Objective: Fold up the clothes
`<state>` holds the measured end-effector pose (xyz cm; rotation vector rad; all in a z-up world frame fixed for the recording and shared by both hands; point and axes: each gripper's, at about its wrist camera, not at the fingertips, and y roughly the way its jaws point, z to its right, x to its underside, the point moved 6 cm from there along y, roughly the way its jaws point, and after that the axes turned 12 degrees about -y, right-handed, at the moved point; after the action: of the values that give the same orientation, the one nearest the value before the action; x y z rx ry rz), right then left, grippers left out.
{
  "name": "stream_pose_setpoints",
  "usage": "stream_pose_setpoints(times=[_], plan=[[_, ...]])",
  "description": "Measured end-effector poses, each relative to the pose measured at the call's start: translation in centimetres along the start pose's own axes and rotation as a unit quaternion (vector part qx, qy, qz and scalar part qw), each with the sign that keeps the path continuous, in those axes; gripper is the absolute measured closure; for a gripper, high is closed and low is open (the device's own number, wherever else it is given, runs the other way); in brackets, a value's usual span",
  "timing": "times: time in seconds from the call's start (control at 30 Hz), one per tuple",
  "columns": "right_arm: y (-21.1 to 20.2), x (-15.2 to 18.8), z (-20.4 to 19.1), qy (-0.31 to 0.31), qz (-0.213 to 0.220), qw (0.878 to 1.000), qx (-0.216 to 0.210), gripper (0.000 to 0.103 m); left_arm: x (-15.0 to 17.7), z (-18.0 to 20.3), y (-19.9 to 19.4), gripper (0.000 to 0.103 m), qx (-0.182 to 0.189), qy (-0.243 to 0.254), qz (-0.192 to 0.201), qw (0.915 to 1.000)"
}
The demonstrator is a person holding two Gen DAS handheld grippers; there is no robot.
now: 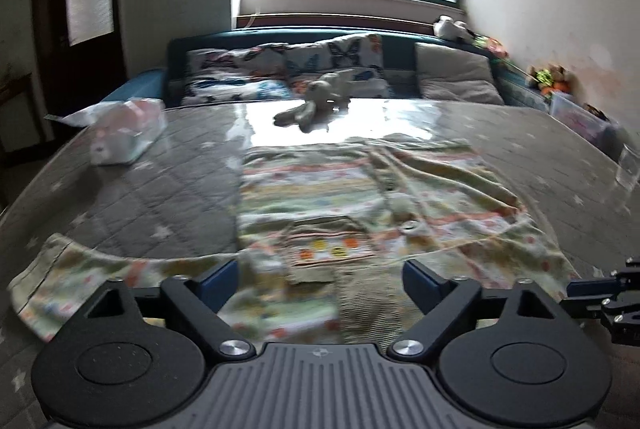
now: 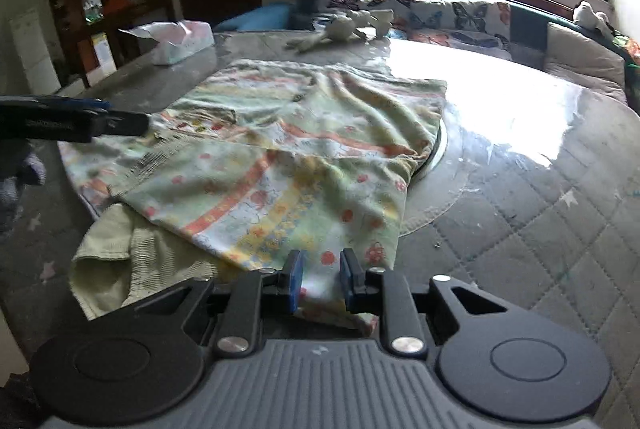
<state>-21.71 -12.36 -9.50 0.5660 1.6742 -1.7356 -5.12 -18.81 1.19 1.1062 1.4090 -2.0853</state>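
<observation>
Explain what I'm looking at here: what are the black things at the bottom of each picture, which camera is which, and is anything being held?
No robot here: a person holds a two-finger gripper in each hand, with a camera looking along its fingers. The left wrist view shows the left gripper, jaws wide apart and holding nothing, above a patterned garment spread on a grey quilted surface. The right wrist view shows the right gripper, jaws narrowed around the garment's near edge; I cannot tell whether they actually pinch it. Farther back lie a stuffed toy and a tissue pack.
</observation>
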Motion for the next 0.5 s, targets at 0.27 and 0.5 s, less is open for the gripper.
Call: stream_pose_setpoints(times=[0.27, 0.5], plan=[[1.8, -3.9, 1.8, -0.02, 0.032, 0.999, 0.01, 0.083, 0.4, 2.4, 1.8, 0.054, 0.026, 0.031, -0.015, 0.999], [5.4, -3.5, 3.4, -0.005, 0.005, 1.0, 0.015, 0.083, 1.9, 2.2, 3.3, 0.078, 0.033, 0.04, -0.039, 0.9979]])
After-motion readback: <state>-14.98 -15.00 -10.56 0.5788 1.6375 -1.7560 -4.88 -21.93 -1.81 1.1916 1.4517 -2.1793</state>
